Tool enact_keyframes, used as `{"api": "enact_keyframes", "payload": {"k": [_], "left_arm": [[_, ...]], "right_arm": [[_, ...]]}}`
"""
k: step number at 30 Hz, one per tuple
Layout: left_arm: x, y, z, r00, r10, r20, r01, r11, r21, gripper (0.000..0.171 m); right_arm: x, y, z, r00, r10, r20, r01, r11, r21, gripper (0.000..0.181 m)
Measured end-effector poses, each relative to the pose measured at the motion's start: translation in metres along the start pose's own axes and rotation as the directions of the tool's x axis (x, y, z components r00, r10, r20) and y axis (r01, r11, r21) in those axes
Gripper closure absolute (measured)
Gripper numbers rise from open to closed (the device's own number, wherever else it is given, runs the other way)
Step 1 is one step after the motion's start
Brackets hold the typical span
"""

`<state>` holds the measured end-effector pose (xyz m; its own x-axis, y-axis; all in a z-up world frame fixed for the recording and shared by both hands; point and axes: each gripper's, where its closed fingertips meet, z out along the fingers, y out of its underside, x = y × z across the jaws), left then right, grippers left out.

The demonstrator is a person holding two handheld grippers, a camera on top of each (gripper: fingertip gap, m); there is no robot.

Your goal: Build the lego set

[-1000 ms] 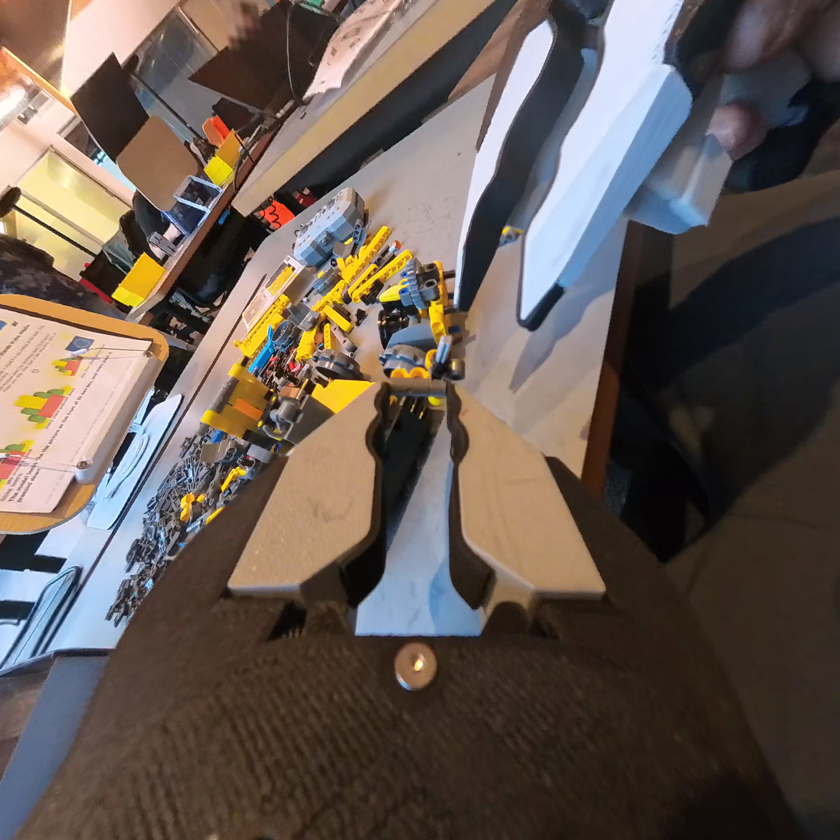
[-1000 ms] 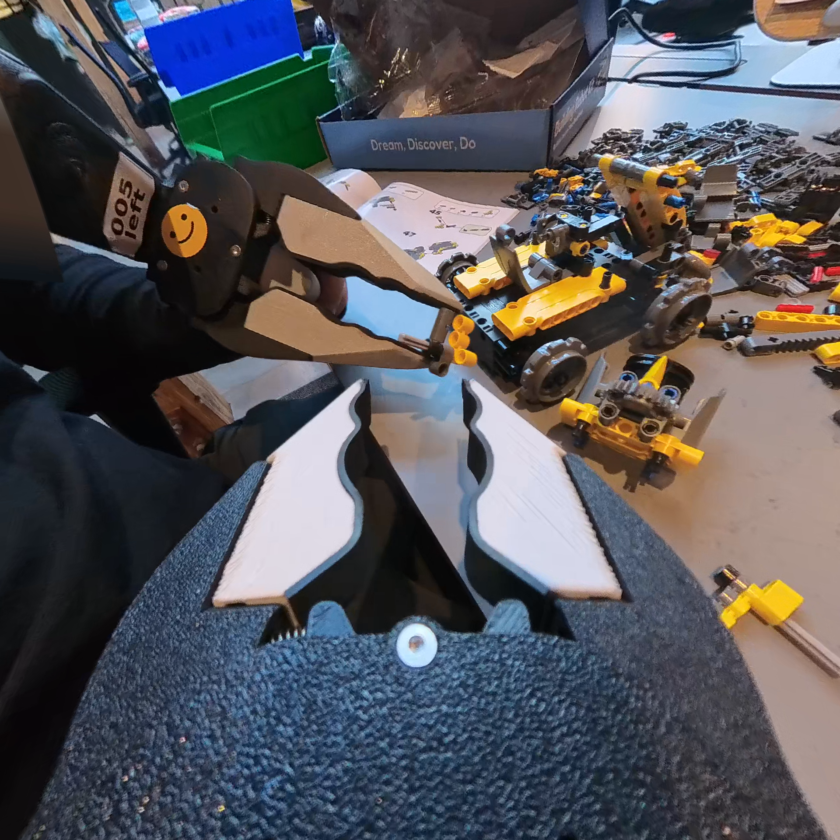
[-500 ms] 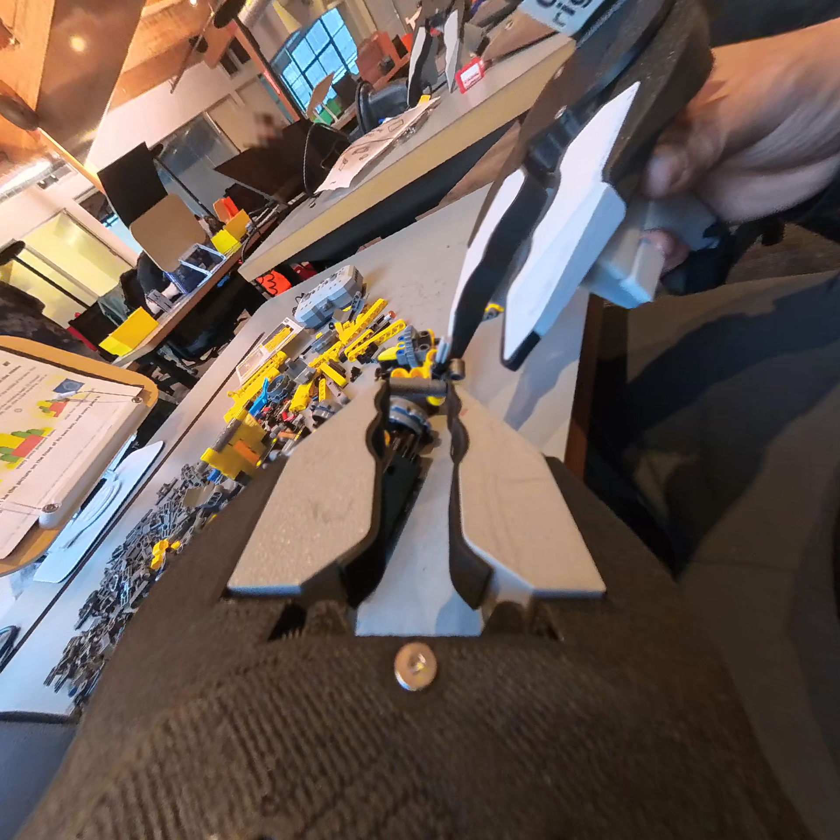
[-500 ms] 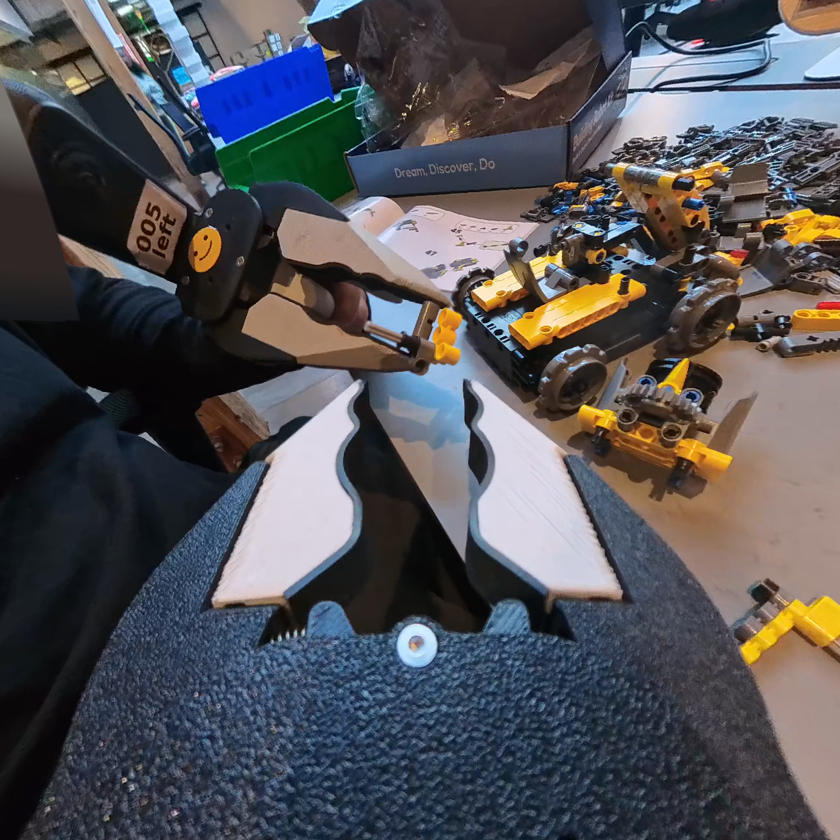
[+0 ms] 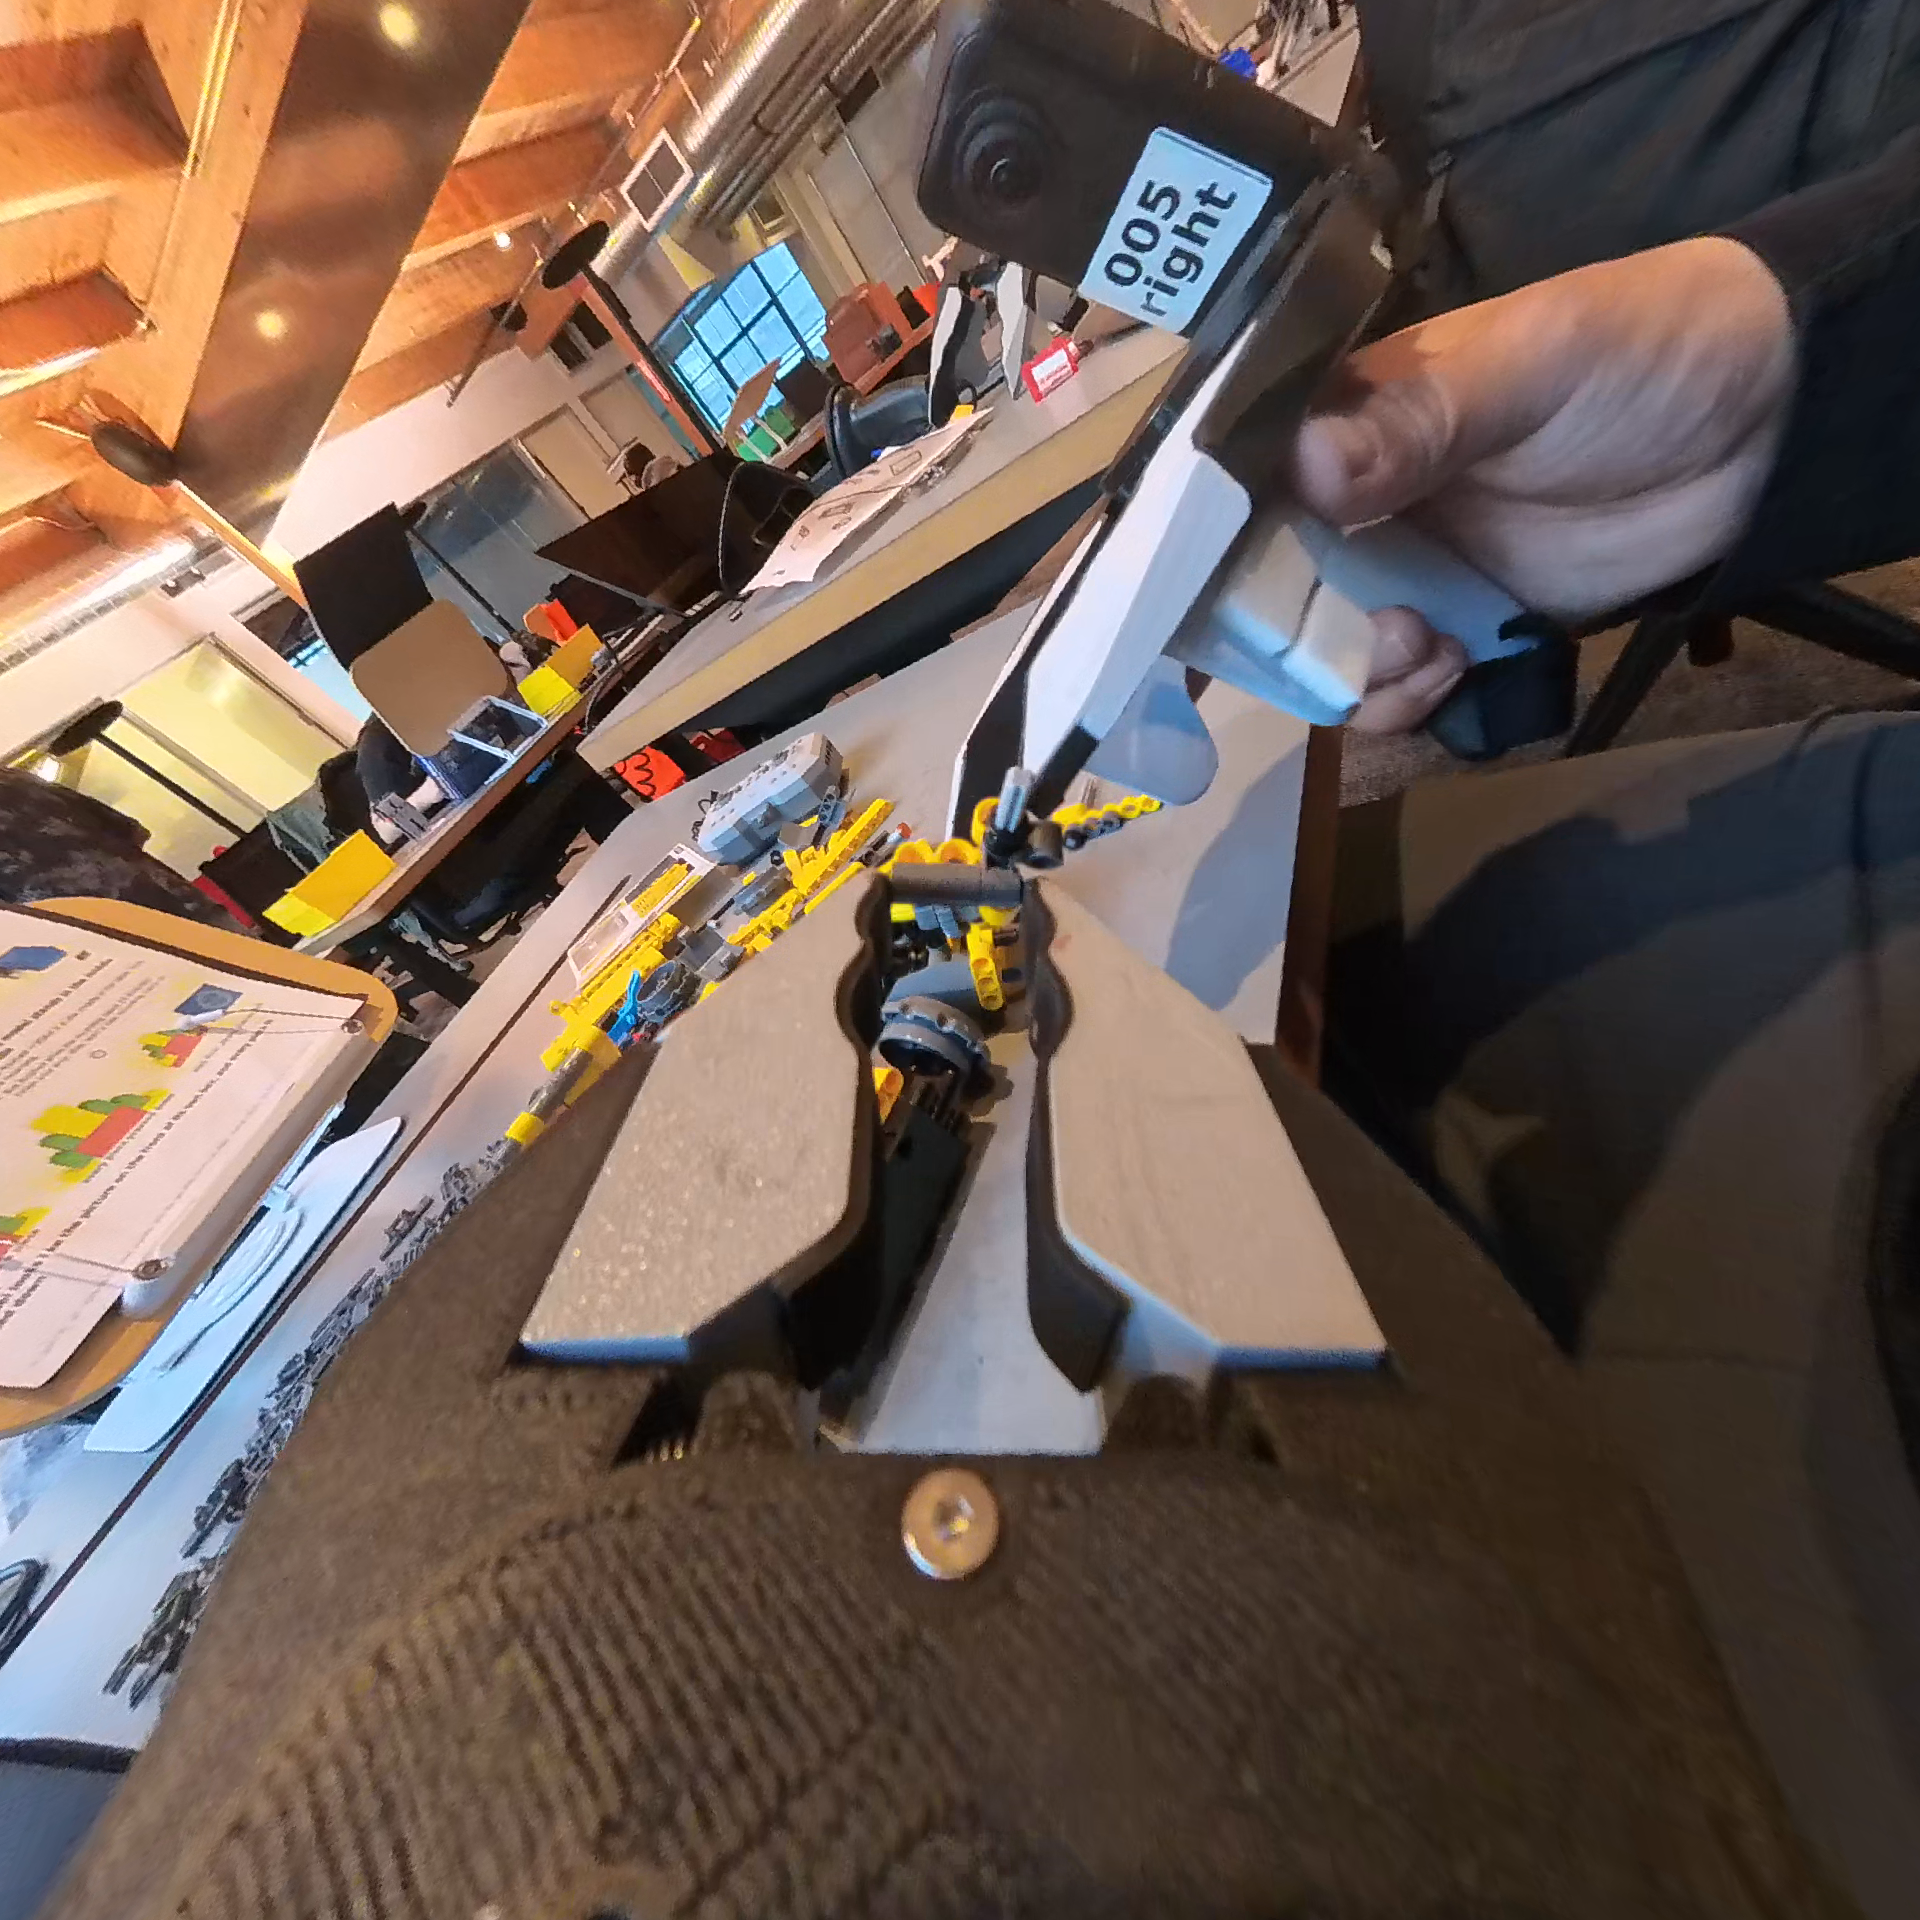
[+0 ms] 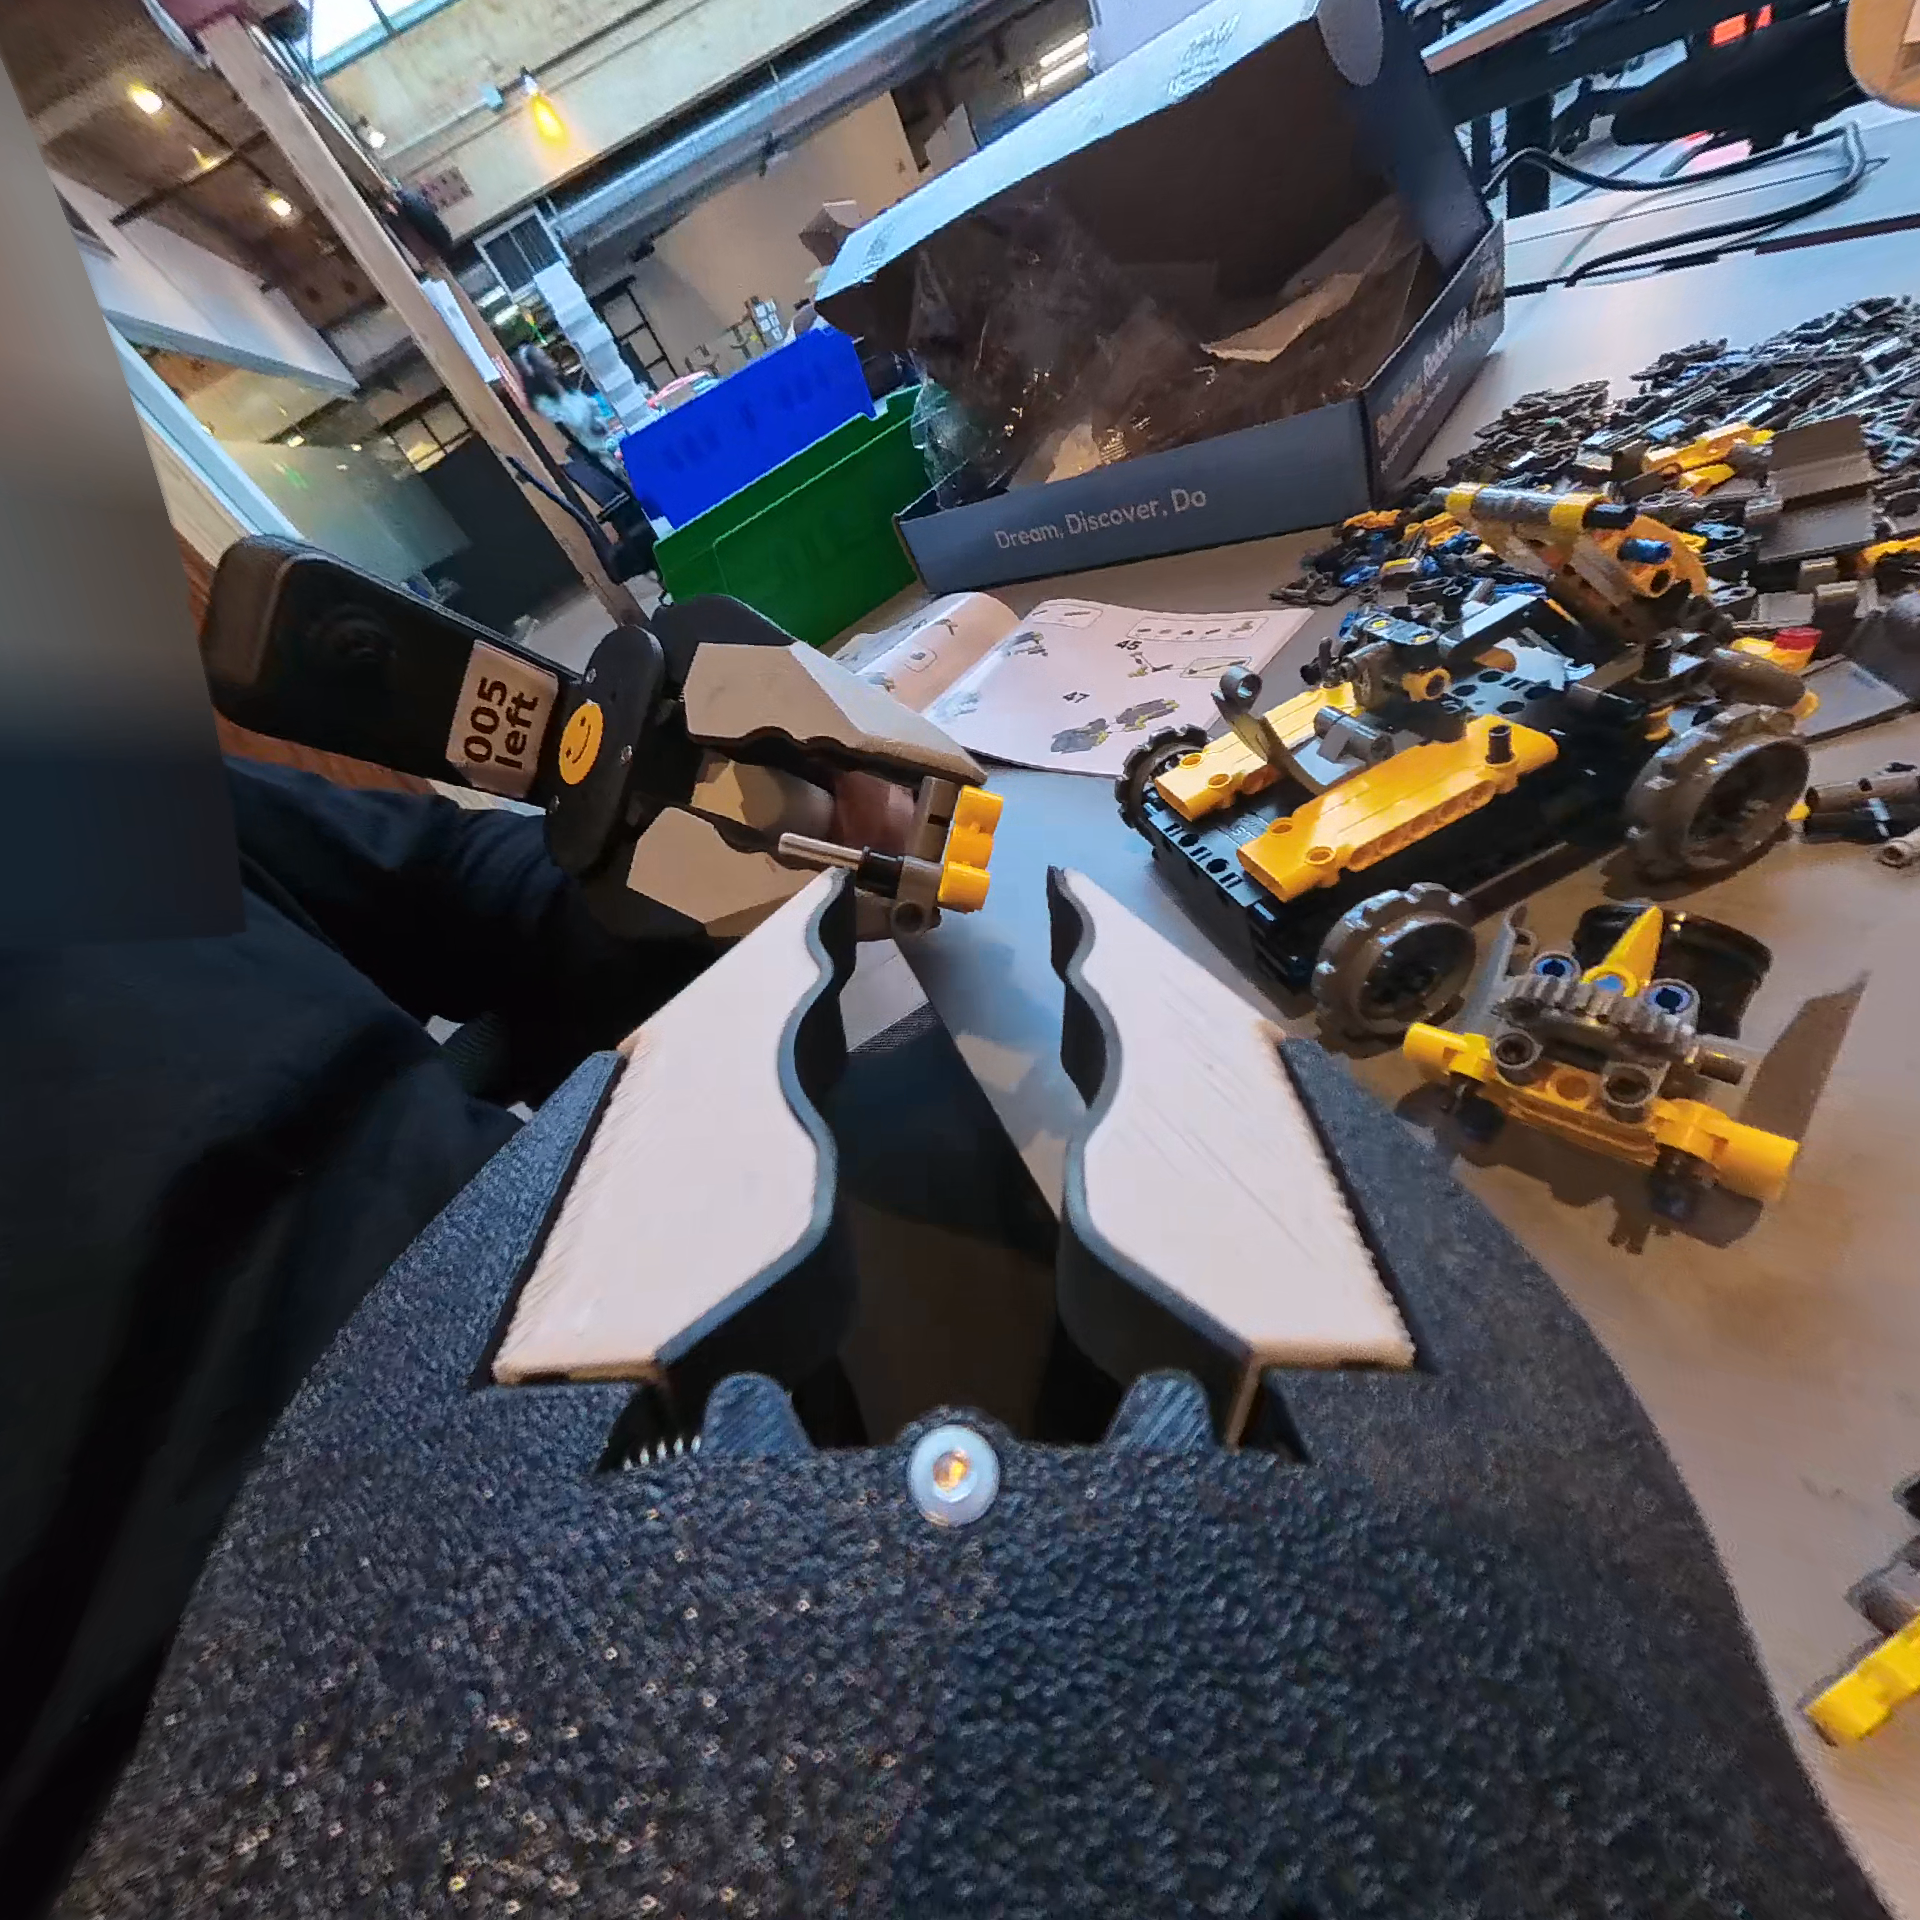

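My left gripper (image 5: 954, 891) has grey fingers and is shut on a small brick assembly (image 5: 951, 883), held in the air off the table's near edge. In the right wrist view this assembly (image 6: 951, 842) is a grey connector with a yellow block and a thin axle sticking out. My right gripper (image 6: 945, 894) has white fingers and is open and empty. Its left fingertip (image 6: 831, 894) sits right under the assembly. In the left wrist view the right gripper (image 5: 1023, 790) points down at the assembly, with a hand on its handle.
A yellow and black wheeled vehicle (image 6: 1455, 790) stands on the grey table (image 6: 1714, 1351). A small yellow geared sub-assembly (image 6: 1600, 1060) lies in front of it. Behind are an open booklet (image 6: 1091, 665), a dark cardboard box (image 6: 1195, 312), a green bin (image 6: 790, 530) and loose parts (image 6: 1714, 436). The grippers are tip to tip, or close to it.
My left gripper has lifted the small assembly up and back from the vehicle. The two grippers have closed in on each other, so the assembly now sits at my right gripper's tips.
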<state>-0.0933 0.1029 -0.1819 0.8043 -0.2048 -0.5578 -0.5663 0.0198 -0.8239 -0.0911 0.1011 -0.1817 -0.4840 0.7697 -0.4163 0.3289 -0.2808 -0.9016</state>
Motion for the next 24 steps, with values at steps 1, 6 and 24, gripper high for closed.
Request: {"api": "enact_keyframes", "payload": {"k": [1,6,24], "left_arm": [[0.0,-0.001,0.0,1.0,0.002,0.0,-0.002,1.0,0.006,0.148],[0.002,-0.005,-0.001,1.0,0.009,-0.001,-0.009,1.0,0.021,0.148],[-0.001,0.001,0.001,1.0,-0.016,0.004,0.016,1.0,-0.004,0.148]], "right_arm": [[-0.001,0.0,0.0,1.0,0.004,0.005,-0.004,1.0,0.0,0.144],[-0.004,-0.004,-0.004,1.0,0.006,0.007,-0.006,1.0,0.015,0.145],[0.007,-0.002,-0.024,0.996,-0.069,-0.062,0.067,0.997,-0.026,0.144]]}}
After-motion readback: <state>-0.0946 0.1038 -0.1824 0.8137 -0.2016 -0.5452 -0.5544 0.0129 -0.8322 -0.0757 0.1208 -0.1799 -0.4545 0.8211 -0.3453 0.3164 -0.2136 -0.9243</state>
